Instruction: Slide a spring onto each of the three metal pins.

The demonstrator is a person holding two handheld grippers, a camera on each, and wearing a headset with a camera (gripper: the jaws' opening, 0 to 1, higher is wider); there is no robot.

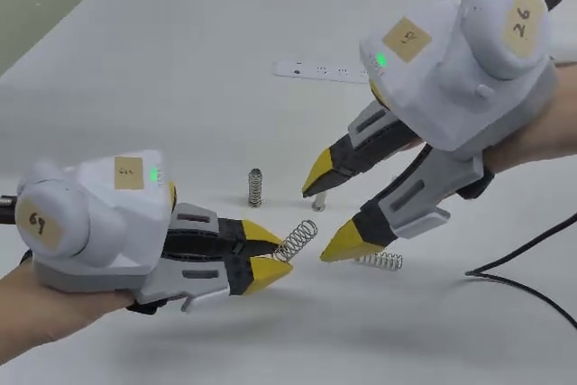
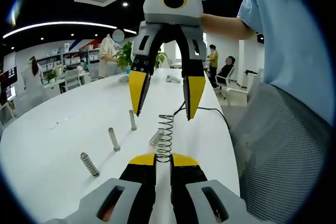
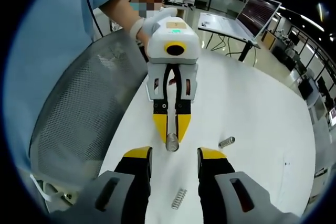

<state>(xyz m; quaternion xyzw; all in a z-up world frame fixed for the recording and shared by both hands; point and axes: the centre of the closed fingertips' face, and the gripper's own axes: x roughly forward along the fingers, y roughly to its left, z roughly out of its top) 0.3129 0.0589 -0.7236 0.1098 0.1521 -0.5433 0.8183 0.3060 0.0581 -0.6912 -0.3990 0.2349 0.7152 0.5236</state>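
"Which one has a spring?"

"The left gripper, low at the near left of the bench. Its yellow tips are pinched together on one end of the held spring. The rest of the coil sticks out past the tips, clear of the bench top, pointing toward the other tool."

"And the other one?"

"The right gripper comes in from the upper right, tipped downward. Its jaws are spread wide with nothing between them. Its tips hang close to the free end of the held spring without touching it. In the left gripper view they stand one on each side, just above the top of the coil."

"Where are the pins?"

"The left gripper view shows two standing upright on the bench, off to the side of the held spring. There's a nearer bare pin and a farther bare pin, a little apart from each other. In the head view, one pin peeks out just below the right gripper's farther tip."

"Any other springs?"

"Two. An upright spring stands on the bench beyond the left gripper, apart from both tools. I can't tell whether there's a pin inside it. A loose spring lies flat on the bench just beside the right gripper's nearer tip."

"Anything else on there?"

"A white power strip lies far back, well apart from all this."
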